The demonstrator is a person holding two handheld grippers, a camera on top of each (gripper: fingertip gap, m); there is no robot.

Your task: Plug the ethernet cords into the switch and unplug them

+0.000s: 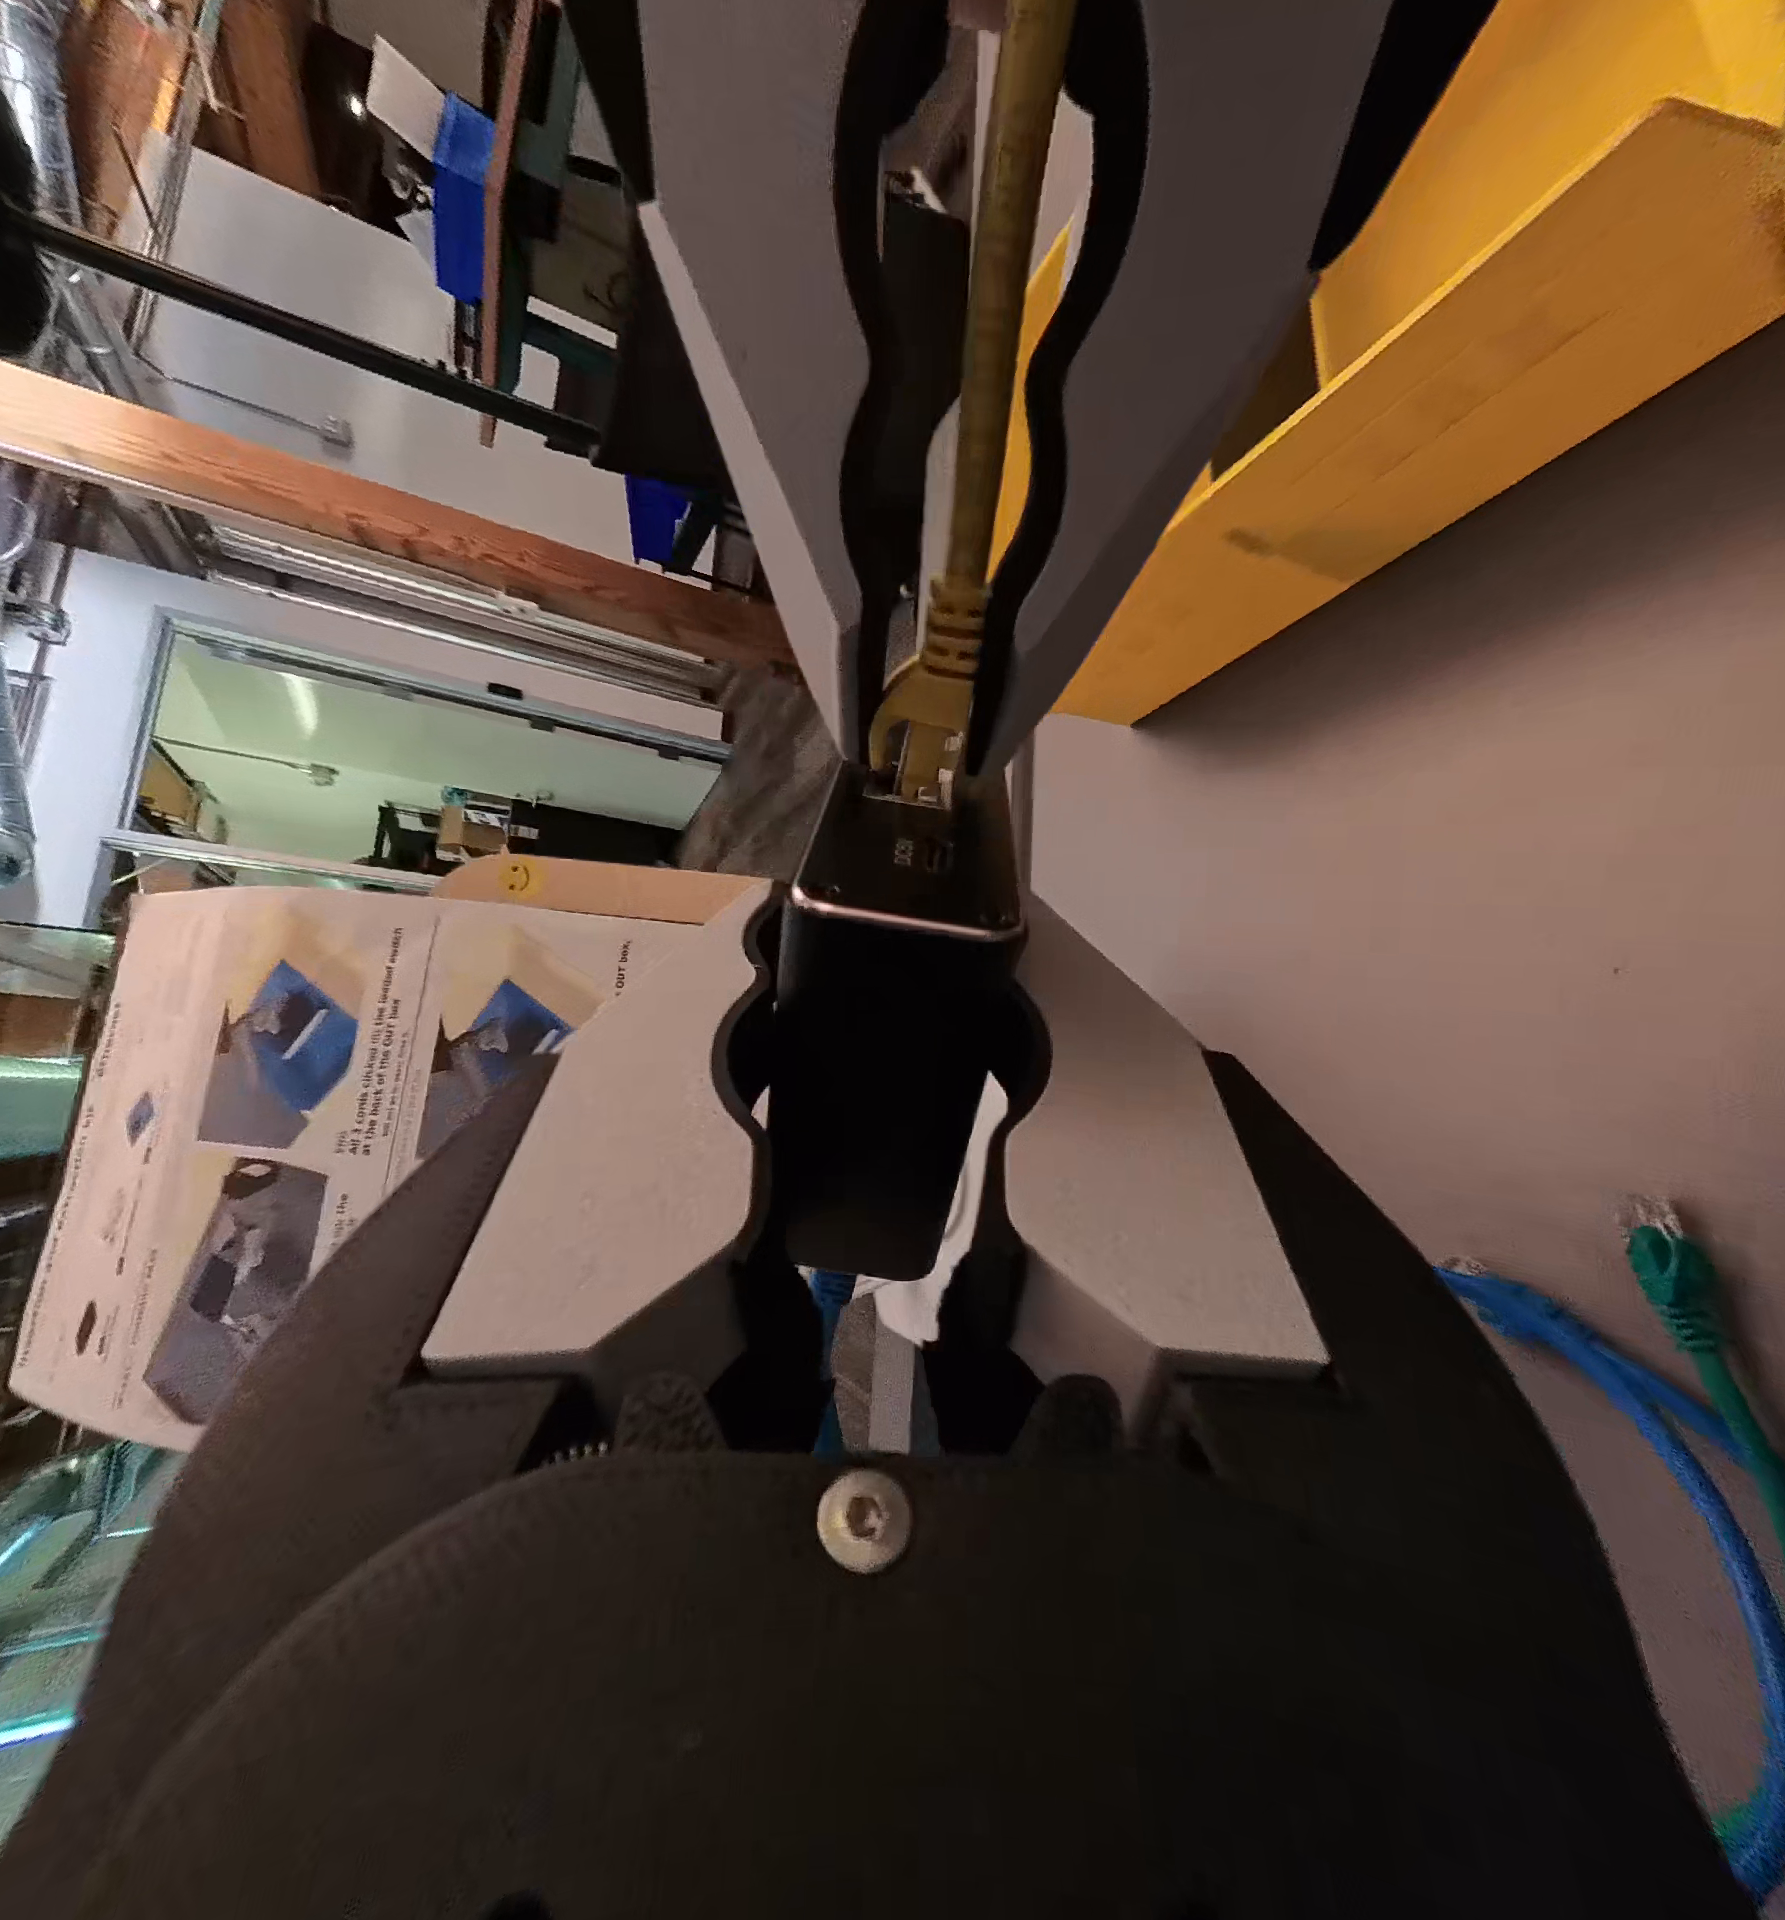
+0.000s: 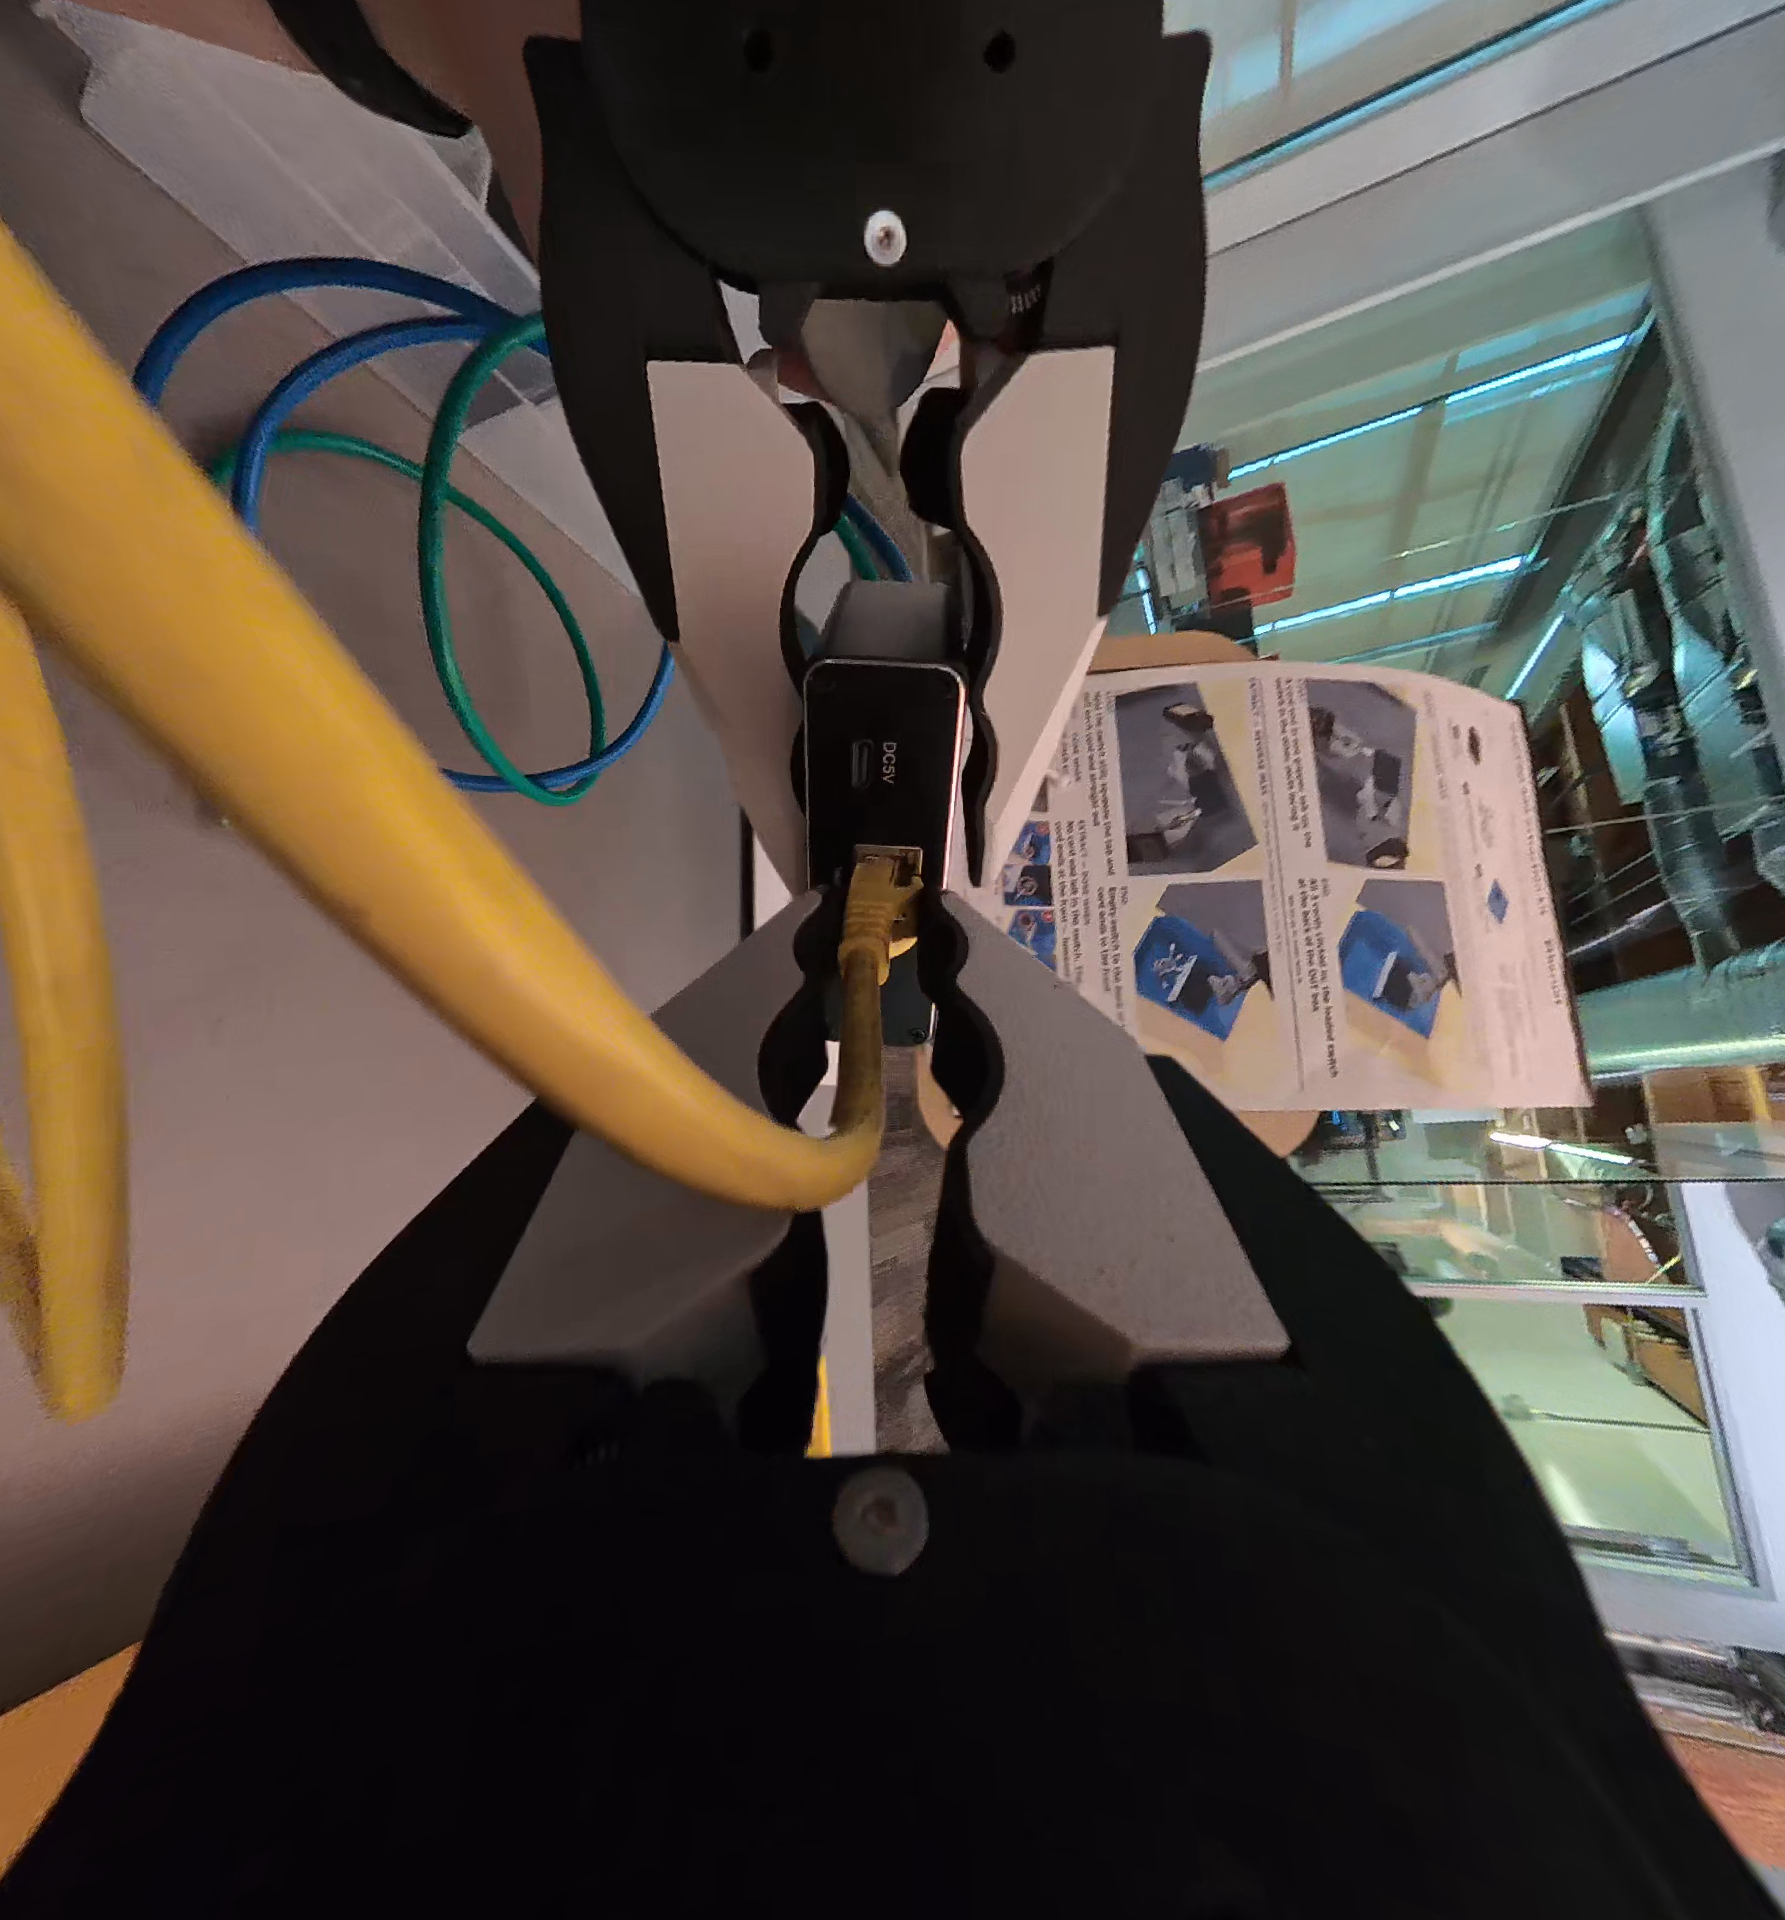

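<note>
My left gripper (image 1: 893, 966) is shut on the black switch (image 1: 883, 1091) and holds it off the grey table (image 1: 1490, 935). My right gripper (image 2: 877, 925) faces it and is shut on the plug (image 2: 875, 899) of the yellow ethernet cord (image 2: 348, 727). The plug sits in a port on the switch's end face (image 2: 883, 769), beside a small power socket. In the left wrist view the right gripper (image 1: 924, 727) comes from above with the yellow cord (image 1: 1002, 312) running up between its fingers. A blue cord (image 1: 1594, 1382) and a green cord (image 1: 1677, 1299) lie loose on the table.
A yellow bin (image 1: 1387, 468) stands on the table behind the right gripper. A printed instruction sheet (image 2: 1335, 883) is propped against a cardboard box at the table's edge. The blue and green cords are coiled (image 2: 514, 623) on the table under the left gripper. Less than 4 cm separates the two grippers' tips.
</note>
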